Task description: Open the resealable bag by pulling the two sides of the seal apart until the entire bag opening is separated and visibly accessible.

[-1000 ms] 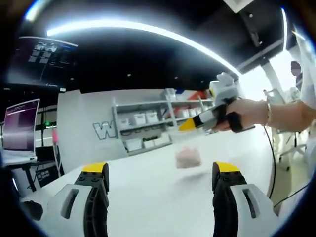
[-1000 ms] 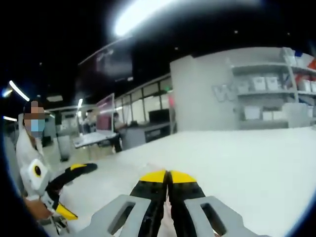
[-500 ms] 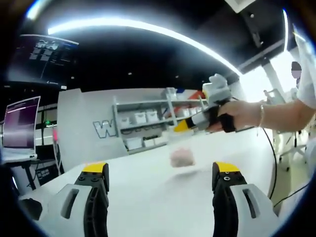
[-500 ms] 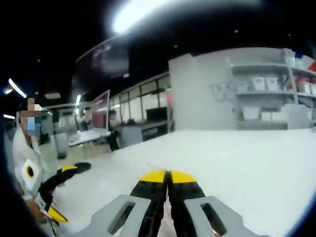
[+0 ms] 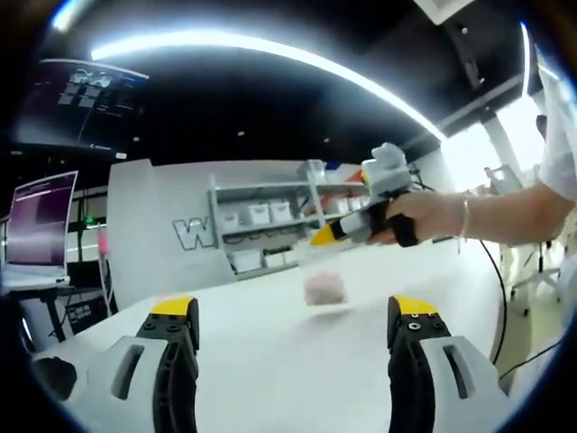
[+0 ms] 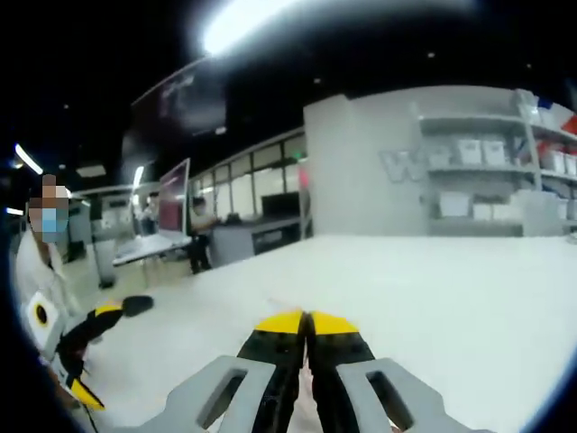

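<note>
Against the shelving behind it, the right claw [image 5: 326,234] has drifted leftward and a touch higher over the last second, carrying the bag [image 5: 325,281] with it. The white counter [image 5: 270,334] lies below. The bag hangs clear above the counter, pinched at its top edge by the right claw, whose yellow tips are pressed together [image 6: 305,322]. The left claw [image 5: 293,311] is spread and empty; the bag lies ahead of it, between its tips' lines, so it looks nearest to take the free side of the seal.
</note>
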Available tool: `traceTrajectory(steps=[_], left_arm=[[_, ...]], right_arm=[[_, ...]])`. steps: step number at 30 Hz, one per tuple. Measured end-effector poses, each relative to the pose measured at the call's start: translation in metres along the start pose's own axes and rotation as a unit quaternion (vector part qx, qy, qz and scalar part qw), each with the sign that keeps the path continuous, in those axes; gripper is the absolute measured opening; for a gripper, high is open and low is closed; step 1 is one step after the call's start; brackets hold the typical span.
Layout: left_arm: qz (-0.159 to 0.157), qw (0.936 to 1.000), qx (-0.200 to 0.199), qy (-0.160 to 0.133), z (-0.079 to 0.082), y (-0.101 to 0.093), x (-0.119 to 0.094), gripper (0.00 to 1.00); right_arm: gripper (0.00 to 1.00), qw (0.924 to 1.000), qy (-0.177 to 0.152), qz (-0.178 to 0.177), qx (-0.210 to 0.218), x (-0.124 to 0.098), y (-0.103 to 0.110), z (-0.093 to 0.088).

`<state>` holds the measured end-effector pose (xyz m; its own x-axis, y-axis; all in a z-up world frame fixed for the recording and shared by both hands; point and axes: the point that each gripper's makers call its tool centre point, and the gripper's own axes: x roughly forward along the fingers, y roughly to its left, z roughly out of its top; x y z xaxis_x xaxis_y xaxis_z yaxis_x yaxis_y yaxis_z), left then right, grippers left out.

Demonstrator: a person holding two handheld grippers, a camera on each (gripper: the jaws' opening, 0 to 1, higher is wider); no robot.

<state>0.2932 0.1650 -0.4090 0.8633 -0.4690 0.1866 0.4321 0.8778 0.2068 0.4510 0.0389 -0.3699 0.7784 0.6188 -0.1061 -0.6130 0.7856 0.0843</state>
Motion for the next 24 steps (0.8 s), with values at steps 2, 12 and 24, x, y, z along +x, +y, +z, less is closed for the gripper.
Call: traceTrajectory(steps=[2, 12, 24], left_arm=[[0.0, 1.0, 0.0, -0.001, 0.001, 0.0, 0.0, 0.83], [0.005, 1.0, 0.002, -0.001, 0.003, 0.002, -0.001, 0.83], [0.001, 1.0, 0.0, -0.002, 0.003, -0.001, 0.003, 0.83]], right_arm=[[0.0, 1.0, 0.001, -0.001, 0.0, 0.002, -0.002, 0.0], [0.0, 1.0, 0.002, -0.004, 0.007, 0.016, -0.007, 0.002], [0.0, 0.9998, 0.017, -0.013, 0.001, 0.032, -0.015, 0.001]])
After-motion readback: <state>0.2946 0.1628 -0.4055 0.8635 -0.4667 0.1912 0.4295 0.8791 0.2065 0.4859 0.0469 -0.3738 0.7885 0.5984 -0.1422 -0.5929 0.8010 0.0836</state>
